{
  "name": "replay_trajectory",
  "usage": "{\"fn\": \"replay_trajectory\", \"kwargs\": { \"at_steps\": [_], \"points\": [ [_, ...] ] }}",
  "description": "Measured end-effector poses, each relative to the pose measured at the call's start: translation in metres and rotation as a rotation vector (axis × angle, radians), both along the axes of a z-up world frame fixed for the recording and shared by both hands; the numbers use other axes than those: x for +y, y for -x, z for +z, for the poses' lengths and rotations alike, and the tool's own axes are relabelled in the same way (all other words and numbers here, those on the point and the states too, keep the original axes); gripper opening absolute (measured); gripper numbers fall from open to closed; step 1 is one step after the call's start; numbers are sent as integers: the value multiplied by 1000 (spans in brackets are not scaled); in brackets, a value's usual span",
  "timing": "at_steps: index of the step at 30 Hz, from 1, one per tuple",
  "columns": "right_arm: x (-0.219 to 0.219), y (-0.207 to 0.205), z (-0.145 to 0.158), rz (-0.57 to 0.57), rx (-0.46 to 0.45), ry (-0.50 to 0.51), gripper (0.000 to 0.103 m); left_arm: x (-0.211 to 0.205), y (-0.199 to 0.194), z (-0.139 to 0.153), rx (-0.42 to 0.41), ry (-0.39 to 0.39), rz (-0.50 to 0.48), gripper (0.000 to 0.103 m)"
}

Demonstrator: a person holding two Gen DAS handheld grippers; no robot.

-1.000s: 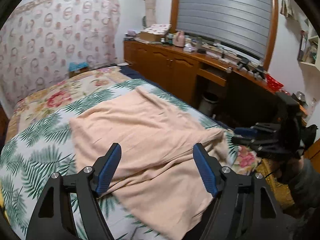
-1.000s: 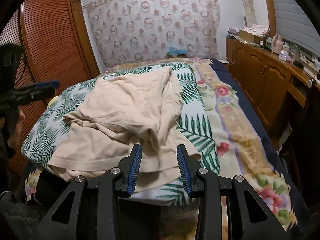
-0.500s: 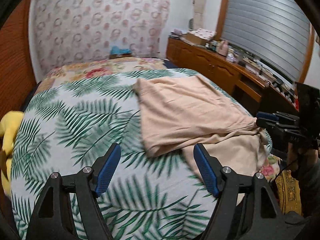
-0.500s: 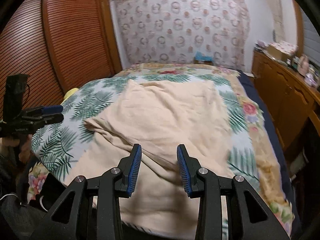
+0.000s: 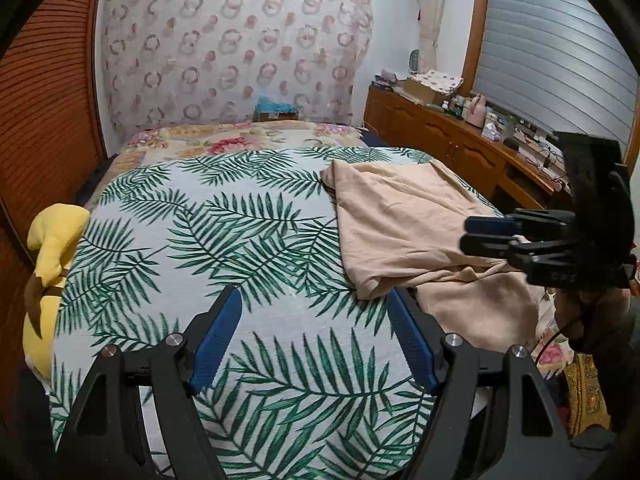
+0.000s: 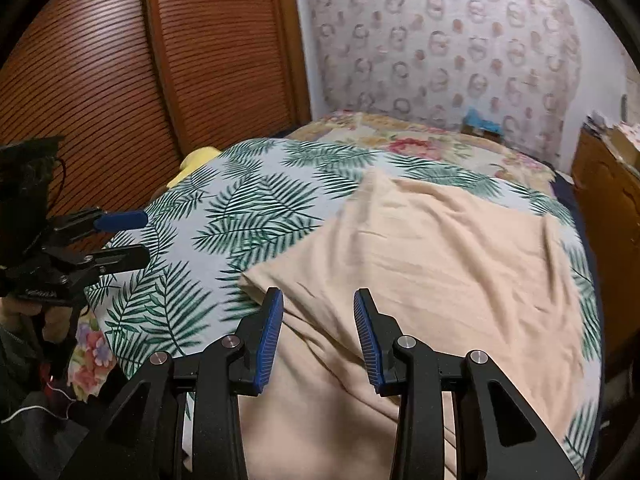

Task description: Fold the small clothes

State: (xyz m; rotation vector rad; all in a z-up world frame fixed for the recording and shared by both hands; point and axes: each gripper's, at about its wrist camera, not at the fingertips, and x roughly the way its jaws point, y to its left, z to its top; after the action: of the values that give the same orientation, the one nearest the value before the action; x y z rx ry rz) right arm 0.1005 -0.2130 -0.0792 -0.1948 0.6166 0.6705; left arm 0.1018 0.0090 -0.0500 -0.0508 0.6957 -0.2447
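A peach garment [image 5: 404, 228] lies loosely folded on the right side of the bed; in the right wrist view [image 6: 440, 264] it fills the middle and right. My left gripper [image 5: 316, 316] is open and empty above the palm-leaf bedspread [image 5: 224, 240], left of the garment's near corner. It also shows in the right wrist view [image 6: 128, 236] at the far left. My right gripper [image 6: 318, 312] is open and empty, hovering over the garment's near folded edge. It also shows in the left wrist view [image 5: 476, 234] at the right, above the garment.
A yellow soft toy [image 5: 52, 248] lies at the bed's left edge by the wooden wardrobe doors [image 6: 120, 72]. A wooden sideboard [image 5: 448, 148] with clutter runs along the right wall. A patterned curtain [image 5: 236, 48] hangs behind the bed.
Both views have swung left: the garment has shifted to the right in each, and more bedspread and wardrobe show. Both grippers stay open.
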Motion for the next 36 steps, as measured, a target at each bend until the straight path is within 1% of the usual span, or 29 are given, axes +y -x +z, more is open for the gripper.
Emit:
{"fn": "replay_trajectory", "kwargs": {
  "at_steps": [8, 10, 12, 17, 20, 24, 26, 28, 29, 30, 31, 32, 33, 35, 36],
  "points": [
    [34, -20, -6, 82, 38, 92, 38, 14, 8, 5, -15, 4, 23, 76],
    [41, -25, -7, 89, 41, 118, 39, 16, 9, 6, -16, 4, 25, 76],
    [47, -30, -9, 95, 42, 139, 44, 17, 9, 5, -16, 3, 28, 76],
    [62, -36, -11, 116, 40, 167, 44, 24, 8, 2, -8, 11, 40, 76],
    [72, -37, -18, 137, 40, 203, 47, 25, 9, 0, -3, 15, 42, 76],
    [77, -48, -30, 125, 63, 261, 48, 24, 9, -2, 3, 18, 38, 76],
    [83, -52, -33, 127, 41, 284, 48, 23, 8, -3, 6, 18, 33, 76],
    [87, -57, -32, 131, 57, 284, 48, 20, 7, -5, 11, 16, 27, 76],
    [88, -56, -33, 130, 62, 282, 46, 19, 7, -5, 13, 16, 24, 76],
    [87, -58, -32, 130, 60, 282, 32, 19, 7, -6, 14, 16, 21, 76],
    [87, -59, -32, 125, 47, 285, 23, 18, 7, -7, 14, 16, 17, 76],
    [85, -61, -31, 111, 37, 289, 8, 16, 7, -7, 14, 15, 14, 76],
    [82, -64, -30, 102, 42, 281, 8, 15, 8, -7, 14, 15, 10, 76],
    [72, -67, -27, 100, 87, 203, 7, 13, 8, -8, 16, 17, 4, 76],
    [67, -69, -24, 95, 92, 179, 7, 11, 8, -9, 17, 18, 2, 76]
  ]
}}
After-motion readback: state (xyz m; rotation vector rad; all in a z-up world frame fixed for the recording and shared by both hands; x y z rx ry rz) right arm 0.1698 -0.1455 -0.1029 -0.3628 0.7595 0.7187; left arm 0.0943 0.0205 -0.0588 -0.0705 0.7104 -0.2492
